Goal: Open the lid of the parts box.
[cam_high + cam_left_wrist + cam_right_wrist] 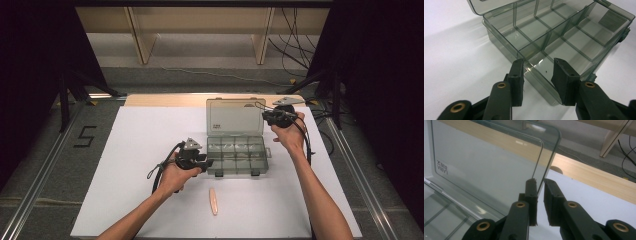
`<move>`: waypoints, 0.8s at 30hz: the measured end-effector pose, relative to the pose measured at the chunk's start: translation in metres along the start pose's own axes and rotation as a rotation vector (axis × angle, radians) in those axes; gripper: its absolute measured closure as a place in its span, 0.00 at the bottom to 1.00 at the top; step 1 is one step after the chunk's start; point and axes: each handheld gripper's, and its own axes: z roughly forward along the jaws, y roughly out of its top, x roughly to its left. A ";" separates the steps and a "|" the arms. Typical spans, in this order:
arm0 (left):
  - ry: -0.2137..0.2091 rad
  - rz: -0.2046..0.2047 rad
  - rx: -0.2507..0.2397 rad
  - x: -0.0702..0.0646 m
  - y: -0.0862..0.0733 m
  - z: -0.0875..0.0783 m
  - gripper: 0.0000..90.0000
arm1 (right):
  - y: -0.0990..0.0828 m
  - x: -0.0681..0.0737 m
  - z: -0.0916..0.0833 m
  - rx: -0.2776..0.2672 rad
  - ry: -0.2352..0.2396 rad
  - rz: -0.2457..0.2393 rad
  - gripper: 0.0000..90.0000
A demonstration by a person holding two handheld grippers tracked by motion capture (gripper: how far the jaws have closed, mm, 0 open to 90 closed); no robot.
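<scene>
A clear plastic compartment box sits open in the middle of the white table. Your left gripper pinches the box's near corner wall between its jaws. Your right gripper pinches the edge of the raised lid. A small peach-coloured stick lies on the table, near the box's front.

Pale peach stick on white tabletop, near front edge.
</scene>
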 end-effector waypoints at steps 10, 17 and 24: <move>0.012 0.001 0.002 -0.001 -0.001 0.000 0.67 | -0.001 0.001 0.002 0.017 0.002 0.003 0.92; 0.013 0.004 -0.002 -0.001 -0.001 0.000 0.66 | 0.003 0.008 -0.006 -0.011 0.022 0.000 0.83; 0.013 -0.024 -0.049 0.001 0.002 -0.008 0.57 | 0.010 0.030 -0.023 -0.012 0.022 -0.038 0.53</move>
